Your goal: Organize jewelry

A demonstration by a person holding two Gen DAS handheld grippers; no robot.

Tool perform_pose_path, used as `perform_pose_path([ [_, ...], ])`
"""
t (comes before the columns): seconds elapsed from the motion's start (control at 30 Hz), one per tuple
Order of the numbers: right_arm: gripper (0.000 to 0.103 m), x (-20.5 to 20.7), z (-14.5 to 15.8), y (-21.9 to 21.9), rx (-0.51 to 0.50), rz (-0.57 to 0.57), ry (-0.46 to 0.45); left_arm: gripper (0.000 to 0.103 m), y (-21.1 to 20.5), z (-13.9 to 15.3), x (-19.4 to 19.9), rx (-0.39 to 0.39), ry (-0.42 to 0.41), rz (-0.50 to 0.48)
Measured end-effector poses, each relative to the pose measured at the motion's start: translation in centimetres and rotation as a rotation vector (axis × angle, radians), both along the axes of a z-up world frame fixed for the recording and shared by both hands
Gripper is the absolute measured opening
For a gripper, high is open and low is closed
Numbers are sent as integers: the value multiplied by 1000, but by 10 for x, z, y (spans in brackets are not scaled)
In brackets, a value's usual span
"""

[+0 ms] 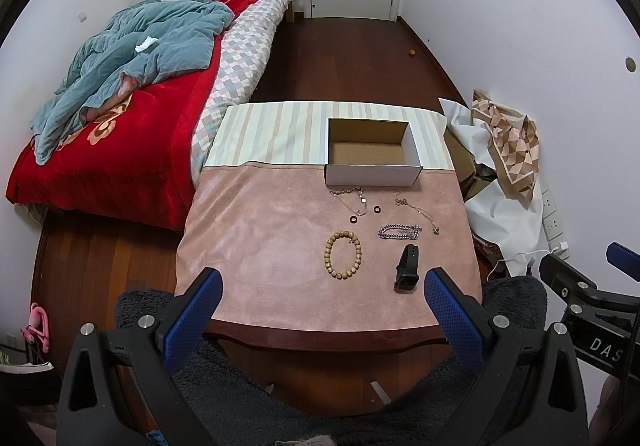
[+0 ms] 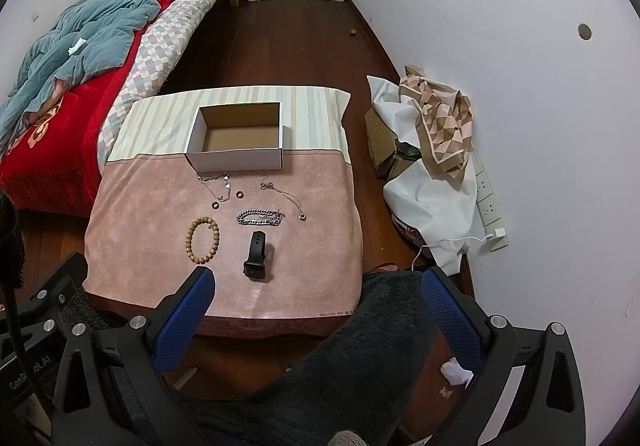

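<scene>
Smartwatch lies lengthwise, strap pointing away toward the box, just ahead of my released left tool; right tool released too.

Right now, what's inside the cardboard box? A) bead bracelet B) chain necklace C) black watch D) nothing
D: the cardboard box shows only its bare brown floor; the bead bracelet, black watch and chain necklace all lie on the pink cloth in front of it.

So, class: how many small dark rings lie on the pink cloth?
2. One ring lies at the end of the left necklace; the other ring sits just right of it, nearer the box. None seems hidden.
</scene>
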State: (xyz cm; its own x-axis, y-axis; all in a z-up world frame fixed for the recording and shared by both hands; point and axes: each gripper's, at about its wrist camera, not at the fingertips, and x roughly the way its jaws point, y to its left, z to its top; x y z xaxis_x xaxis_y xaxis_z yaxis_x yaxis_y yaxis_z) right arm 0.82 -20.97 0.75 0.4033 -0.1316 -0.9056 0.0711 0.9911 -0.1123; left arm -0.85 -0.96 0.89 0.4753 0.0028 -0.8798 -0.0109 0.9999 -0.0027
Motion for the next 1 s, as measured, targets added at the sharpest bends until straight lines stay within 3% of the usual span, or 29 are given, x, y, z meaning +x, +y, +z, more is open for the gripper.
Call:
perform_pose_path([
  [1.0, 103, -4, 12, -4, -1, 4, -7, 103, -2, 4, -1, 1, -6, -3],
])
